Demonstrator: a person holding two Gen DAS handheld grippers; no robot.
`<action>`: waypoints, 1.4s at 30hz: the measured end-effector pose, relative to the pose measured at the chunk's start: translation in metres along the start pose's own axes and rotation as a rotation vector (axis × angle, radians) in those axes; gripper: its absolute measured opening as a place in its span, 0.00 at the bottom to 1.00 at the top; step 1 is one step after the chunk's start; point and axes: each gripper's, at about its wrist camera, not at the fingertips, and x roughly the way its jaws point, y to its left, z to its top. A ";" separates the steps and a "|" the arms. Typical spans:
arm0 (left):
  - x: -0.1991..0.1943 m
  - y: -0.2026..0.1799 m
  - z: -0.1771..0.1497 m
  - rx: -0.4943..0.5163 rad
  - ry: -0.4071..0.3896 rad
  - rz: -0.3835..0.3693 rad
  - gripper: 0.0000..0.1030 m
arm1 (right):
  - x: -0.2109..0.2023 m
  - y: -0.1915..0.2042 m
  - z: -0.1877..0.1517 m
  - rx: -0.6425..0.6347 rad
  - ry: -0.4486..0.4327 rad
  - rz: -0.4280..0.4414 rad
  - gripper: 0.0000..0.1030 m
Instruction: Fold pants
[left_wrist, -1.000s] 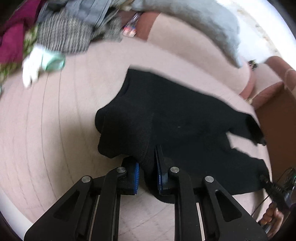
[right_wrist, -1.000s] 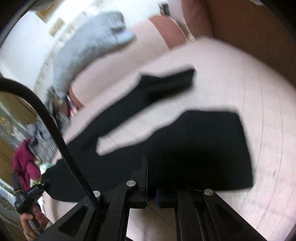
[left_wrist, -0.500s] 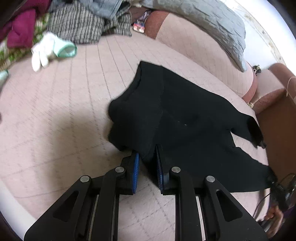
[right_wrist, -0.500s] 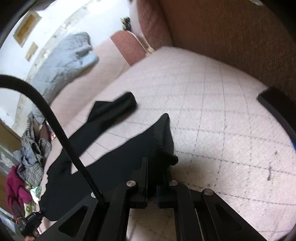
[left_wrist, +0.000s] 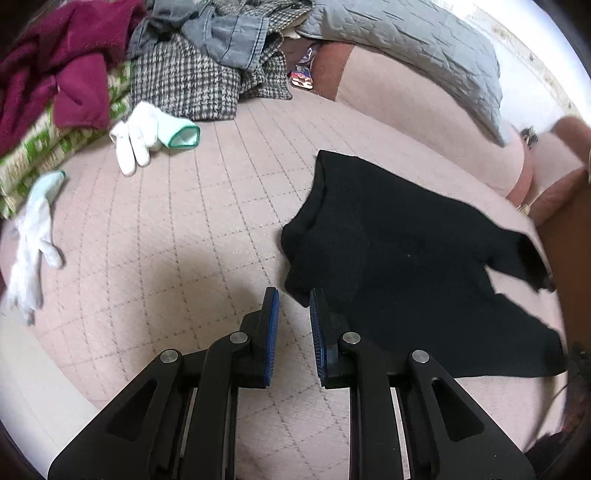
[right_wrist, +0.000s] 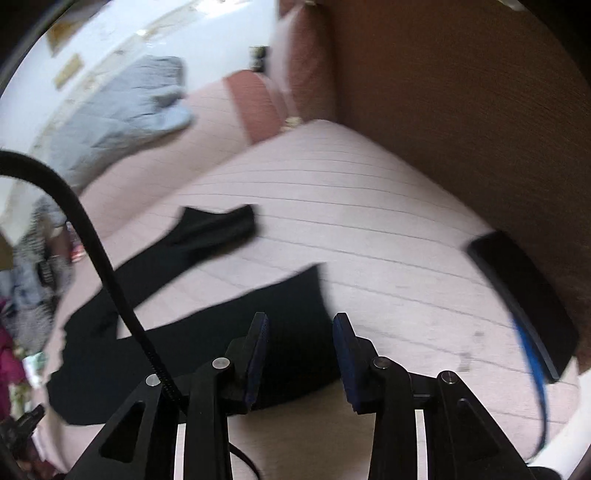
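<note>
A pink quilted sofa seat fills both views. The black pants lie spread on it — right of centre in the left wrist view, lower left in the right wrist view, legs apart. The left gripper stands slightly open with nothing between its pads, just beside the pants' edge. The right gripper has just been opening — its pads are parted over the cloth without pressing it. White gloves lie at upper left.
</note>
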 end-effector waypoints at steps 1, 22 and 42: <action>0.003 0.005 0.000 -0.023 0.019 -0.023 0.16 | 0.000 0.010 -0.002 -0.019 0.004 0.048 0.34; 0.033 0.020 0.030 -0.024 0.097 -0.194 0.16 | 0.074 0.330 -0.165 -0.770 0.278 0.749 0.47; 0.032 0.010 0.057 0.088 0.113 -0.170 0.16 | 0.124 0.363 -0.164 -0.614 0.544 0.922 0.22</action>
